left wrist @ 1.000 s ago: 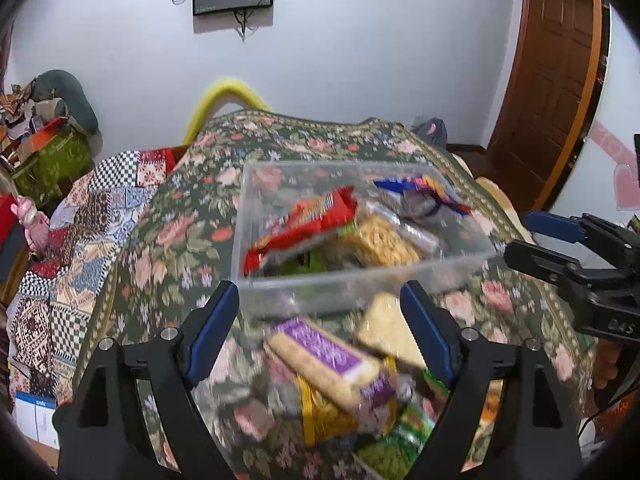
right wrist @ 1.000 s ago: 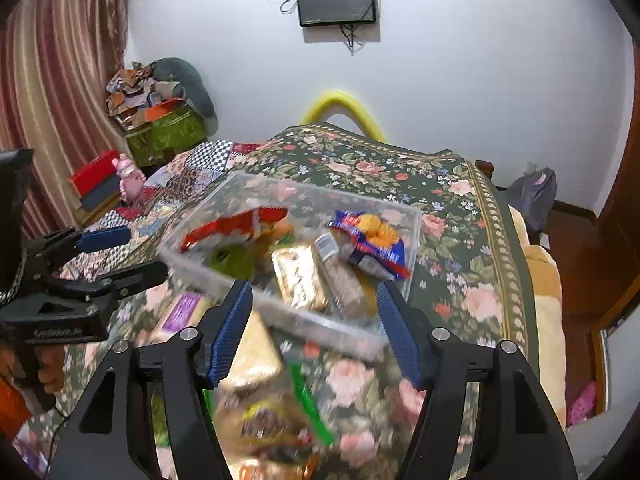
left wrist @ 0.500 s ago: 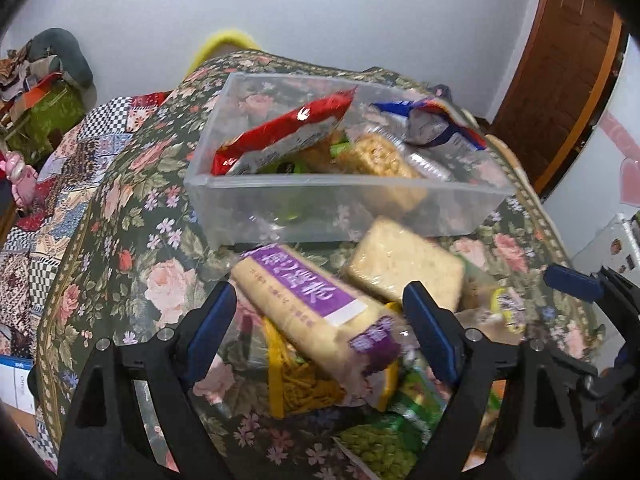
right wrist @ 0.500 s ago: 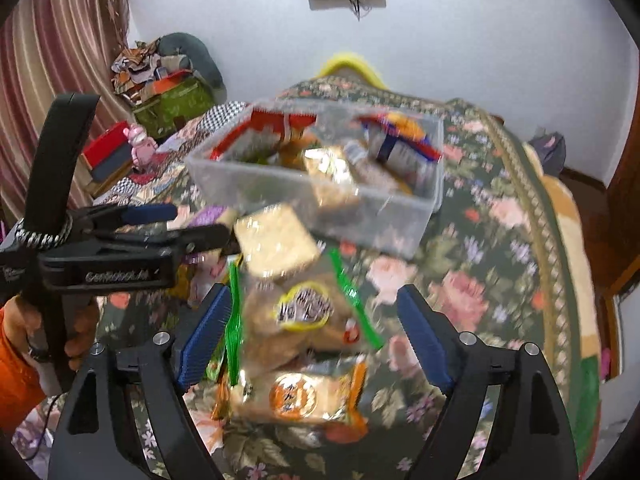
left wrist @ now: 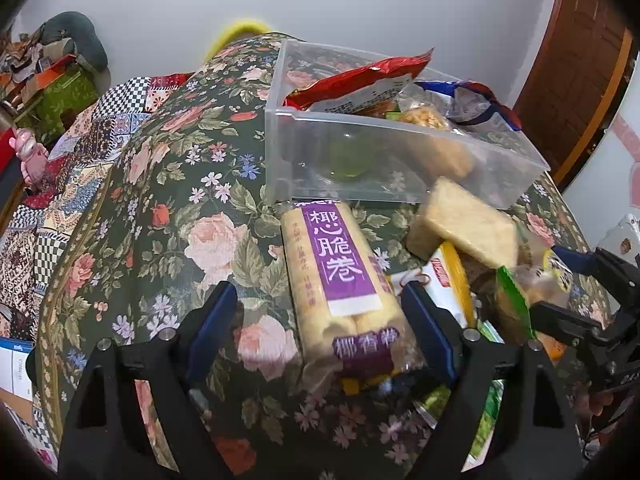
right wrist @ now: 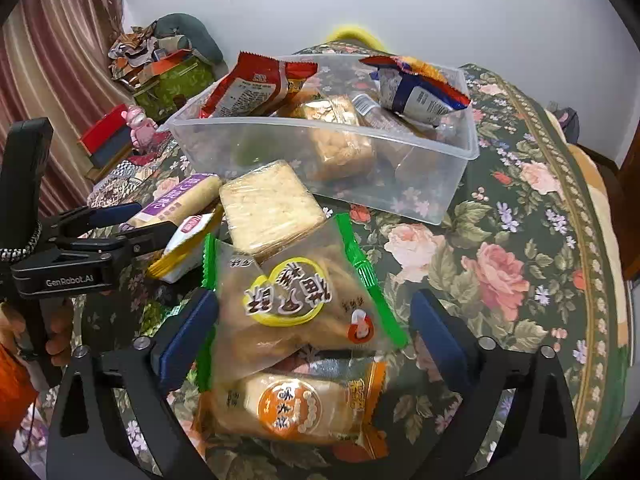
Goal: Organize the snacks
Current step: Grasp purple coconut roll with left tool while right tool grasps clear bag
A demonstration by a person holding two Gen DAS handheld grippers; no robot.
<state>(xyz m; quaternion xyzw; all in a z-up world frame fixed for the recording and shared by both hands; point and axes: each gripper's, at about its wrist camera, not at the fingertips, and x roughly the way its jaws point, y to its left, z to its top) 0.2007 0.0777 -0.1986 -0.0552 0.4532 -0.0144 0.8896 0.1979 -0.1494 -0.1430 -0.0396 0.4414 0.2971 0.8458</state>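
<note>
Snacks are sitting in two groups: a loose pile on the floral cloth (left wrist: pixel 168 184) and the packs already in the clear plastic bin (left wrist: pixel 400 160) just behind it. You're bringing both tools down on the pile at once, one pack each. Left gripper (left wrist: pixel 316 332) is straddling the purple-label roll pack (left wrist: pixel 340 280), which lies lengthwise along the fingers, so you're gripping across its narrow width; jaws have just been narrowing, pads not yet pressing. Right gripper (right wrist: pixel 312 328) is straddling the green-edged clear pack (right wrist: pixel 296 304), top of its stack, resting on the orange pack (right wrist: pixel 292 404) and the square cracker block (right wrist: pixel 268 204); jaws have just been spreading wide to clear that width, nothing pinched. Red bag (right wrist: pixel 256 88) and blue bag (right wrist: pixel 416 88) are poking above the bin rim, so room inside looks limited.
</note>
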